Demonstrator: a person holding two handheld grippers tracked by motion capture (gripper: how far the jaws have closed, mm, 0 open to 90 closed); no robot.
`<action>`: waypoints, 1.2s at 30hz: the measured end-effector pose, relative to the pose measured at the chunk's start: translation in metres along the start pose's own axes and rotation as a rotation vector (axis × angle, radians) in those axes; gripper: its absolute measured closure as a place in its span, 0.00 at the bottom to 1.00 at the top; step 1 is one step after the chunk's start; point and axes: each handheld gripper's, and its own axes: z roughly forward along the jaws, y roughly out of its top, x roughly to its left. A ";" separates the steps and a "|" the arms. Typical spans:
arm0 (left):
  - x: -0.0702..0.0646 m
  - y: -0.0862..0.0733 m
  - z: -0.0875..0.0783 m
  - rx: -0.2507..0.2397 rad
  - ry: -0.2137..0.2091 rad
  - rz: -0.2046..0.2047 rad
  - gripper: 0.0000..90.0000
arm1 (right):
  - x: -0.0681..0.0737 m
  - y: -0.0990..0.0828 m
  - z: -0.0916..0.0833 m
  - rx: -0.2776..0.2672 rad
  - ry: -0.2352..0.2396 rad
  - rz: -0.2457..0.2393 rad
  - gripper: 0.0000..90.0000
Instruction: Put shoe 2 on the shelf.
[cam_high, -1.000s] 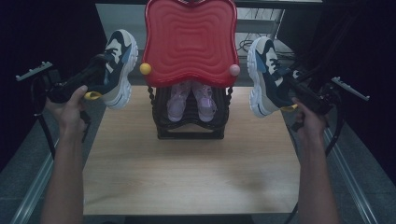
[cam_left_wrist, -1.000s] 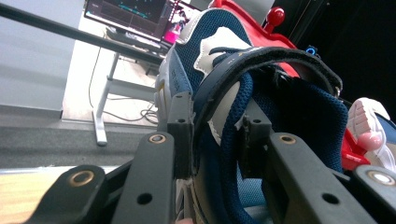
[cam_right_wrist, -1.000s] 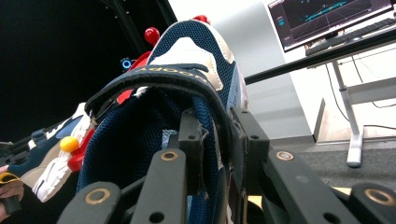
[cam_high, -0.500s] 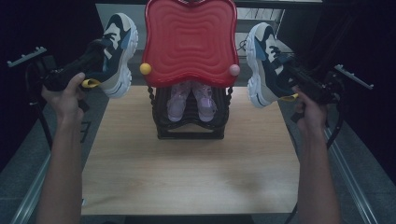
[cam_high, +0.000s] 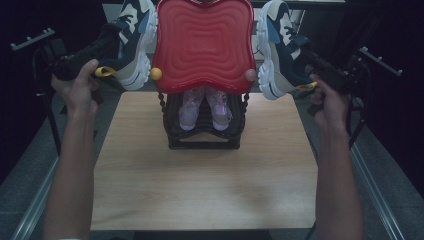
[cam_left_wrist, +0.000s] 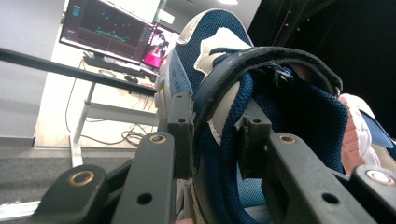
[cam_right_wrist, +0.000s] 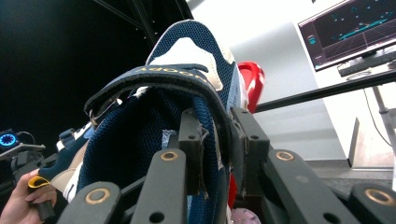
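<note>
Two navy, white and grey sneakers are held in the air on either side of a red wavy rack top. My left gripper is shut on the collar of the left sneaker, whose sole faces the red top. In the left gripper view the jaws pinch the padded collar of that sneaker. My right gripper is shut on the right sneaker in the same way. Its jaws clamp the collar of this sneaker.
A black shoe rack stands at the far middle of the wooden table, with a pair of small pink shoes on its shelf. A yellow knob and a pink knob flank the red top. Monitors stand beyond.
Both hands have lifted the sneakers higher and farther back, from beside the rack's lower edge to level with the red top. The grips have not changed.
</note>
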 end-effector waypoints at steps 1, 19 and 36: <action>-0.003 0.001 0.002 -0.001 -0.003 0.002 0.80 | 0.002 0.002 0.003 0.003 0.002 -0.001 0.84; -0.034 0.007 0.050 0.013 -0.037 0.012 0.80 | 0.031 0.009 0.067 0.044 0.074 0.027 0.84; -0.041 0.004 0.077 0.024 -0.018 0.018 0.80 | 0.036 -0.001 0.108 0.104 0.011 0.002 0.84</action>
